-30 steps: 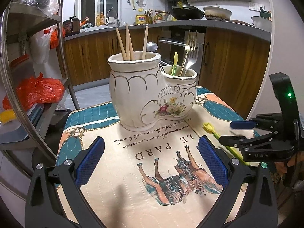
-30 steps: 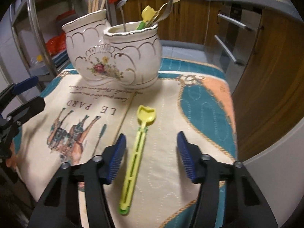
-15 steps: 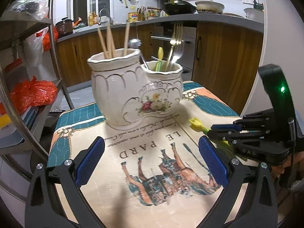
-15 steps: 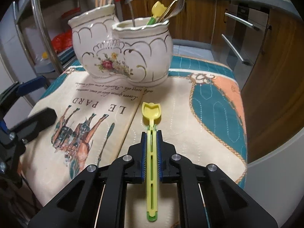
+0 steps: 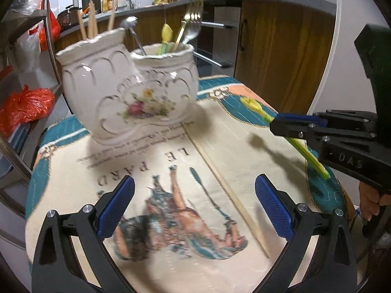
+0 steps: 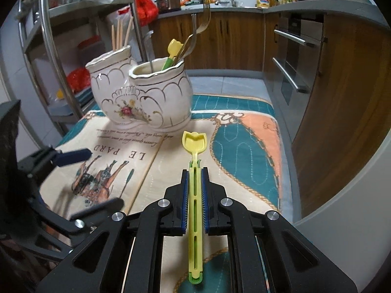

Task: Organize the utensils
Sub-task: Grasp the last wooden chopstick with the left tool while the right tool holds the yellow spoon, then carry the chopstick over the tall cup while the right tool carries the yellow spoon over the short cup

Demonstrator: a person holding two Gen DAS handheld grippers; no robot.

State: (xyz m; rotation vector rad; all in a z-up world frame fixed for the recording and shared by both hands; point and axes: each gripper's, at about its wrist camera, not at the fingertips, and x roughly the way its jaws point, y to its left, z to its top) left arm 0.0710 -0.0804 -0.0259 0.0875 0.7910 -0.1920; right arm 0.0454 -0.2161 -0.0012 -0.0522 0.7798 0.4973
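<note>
Our right gripper (image 6: 195, 190) stays clamped on the yellow plastic spoon's (image 6: 194, 183) handle and has now lifted it off the printed tablecloth (image 6: 244, 151), its scoop pointing ahead toward the double ceramic utensil holder (image 6: 144, 97). Our left gripper (image 5: 194, 205) remains spread wide above the cloth; the holder sits ahead of it, nearer than half a second ago

White floral holder (image 6: 141, 97); yellow-green utensil (image 6: 195, 195); teal-cream horse-print cloth (image 6: 244, 151); blue tool pads (image 5: 117, 205).
</note>
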